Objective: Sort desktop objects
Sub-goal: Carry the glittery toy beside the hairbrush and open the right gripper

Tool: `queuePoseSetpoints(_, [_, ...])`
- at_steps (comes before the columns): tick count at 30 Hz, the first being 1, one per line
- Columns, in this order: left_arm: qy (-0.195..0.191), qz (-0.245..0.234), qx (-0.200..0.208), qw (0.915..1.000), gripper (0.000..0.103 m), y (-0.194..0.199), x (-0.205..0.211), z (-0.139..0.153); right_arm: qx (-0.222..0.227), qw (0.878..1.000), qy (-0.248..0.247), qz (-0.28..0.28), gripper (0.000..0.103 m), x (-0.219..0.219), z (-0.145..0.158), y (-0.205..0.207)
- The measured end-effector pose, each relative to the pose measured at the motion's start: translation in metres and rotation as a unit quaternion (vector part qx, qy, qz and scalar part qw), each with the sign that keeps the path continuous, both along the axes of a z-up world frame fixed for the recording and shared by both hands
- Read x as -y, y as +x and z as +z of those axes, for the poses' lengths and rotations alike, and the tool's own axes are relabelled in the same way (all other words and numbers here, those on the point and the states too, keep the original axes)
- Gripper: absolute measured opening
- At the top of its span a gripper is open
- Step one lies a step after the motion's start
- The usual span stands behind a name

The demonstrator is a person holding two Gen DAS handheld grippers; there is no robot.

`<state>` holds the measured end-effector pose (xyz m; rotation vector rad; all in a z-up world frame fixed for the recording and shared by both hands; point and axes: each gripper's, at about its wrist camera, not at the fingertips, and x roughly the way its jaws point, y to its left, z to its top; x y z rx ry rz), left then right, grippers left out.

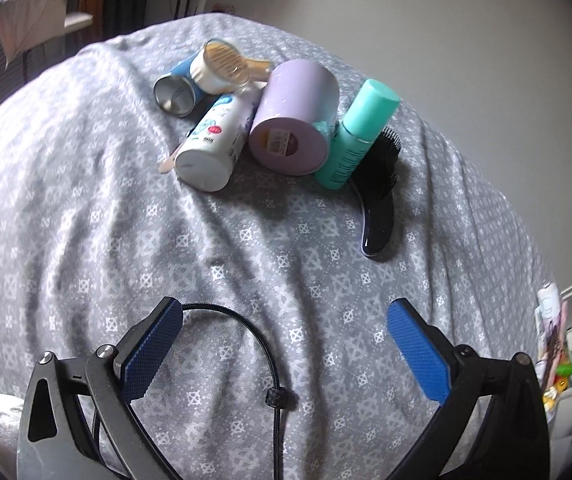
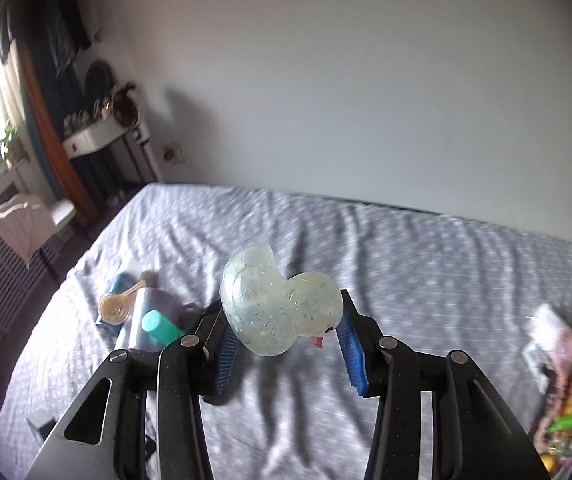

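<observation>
On the grey patterned bedspread (image 1: 85,200) lies a cluster of toiletries: a white bottle (image 1: 215,142), a lilac cylinder (image 1: 294,116), a teal bottle (image 1: 356,134), a black hairbrush (image 1: 380,196), a blue can (image 1: 177,94) and a white jar (image 1: 221,64). My left gripper (image 1: 283,340) is open and empty, well short of the cluster. My right gripper (image 2: 283,332) is shut on a translucent glitter rubber duck (image 2: 277,304), held above the bed. The teal bottle (image 2: 161,326) and a round wooden brush (image 2: 115,306) show left of it in the right wrist view.
A black cord (image 1: 273,360) loops between the left fingers. A pile of colourful small items (image 2: 566,380) lies at the bed's right edge, also in the left wrist view (image 1: 554,344). A wall runs behind the bed; a shelf (image 2: 97,136) and radiator stand at the left.
</observation>
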<state>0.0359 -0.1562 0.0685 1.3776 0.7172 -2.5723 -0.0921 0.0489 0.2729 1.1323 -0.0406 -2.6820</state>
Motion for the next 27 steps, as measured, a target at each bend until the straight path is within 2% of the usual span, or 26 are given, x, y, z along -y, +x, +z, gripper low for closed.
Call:
queuePoseSetpoints(3, [0.015, 0.007, 0.001, 0.9999, 0.103, -0.002, 0.007, -0.004, 0.037, 0.999, 0.000, 0.019, 0.043, 0.042, -0.039, -0.036])
queuePoseSetpoints(9, [0.030, 0.013, 0.005, 0.9995, 0.103, -0.008, 0.011, -0.011, 0.093, 0.995, -0.002, 0.036, 0.043, 0.097, -0.109, -0.105])
queuePoseSetpoints(11, [0.032, 0.008, 0.005, 0.9994, 0.103, -0.010, 0.009, -0.012, 0.100, 0.994, 0.003, 0.041, 0.043, 0.114, -0.126, -0.120])
queuePoseSetpoints(18, [0.038, 0.001, 0.010, 0.9992, 0.103, -0.015, 0.006, -0.016, 0.129, 0.990, -0.020, 0.055, 0.044, 0.147, -0.157, -0.148])
queuePoseSetpoints(20, [0.041, 0.005, 0.013, 0.9991, 0.103, -0.016, 0.007, -0.017, 0.118, 0.992, -0.007, 0.045, 0.054, 0.152, -0.160, -0.149])
queuePoseSetpoints(22, [0.046, 0.010, 0.016, 0.9988, 0.103, -0.016, 0.008, -0.018, 0.107, 0.993, -0.007, 0.038, 0.080, 0.152, -0.159, -0.147])
queuePoseSetpoints(27, [0.033, 0.010, 0.012, 0.9993, 0.103, -0.017, 0.004, -0.016, 0.073, 0.997, -0.008, 0.024, 0.082, 0.137, -0.133, -0.128])
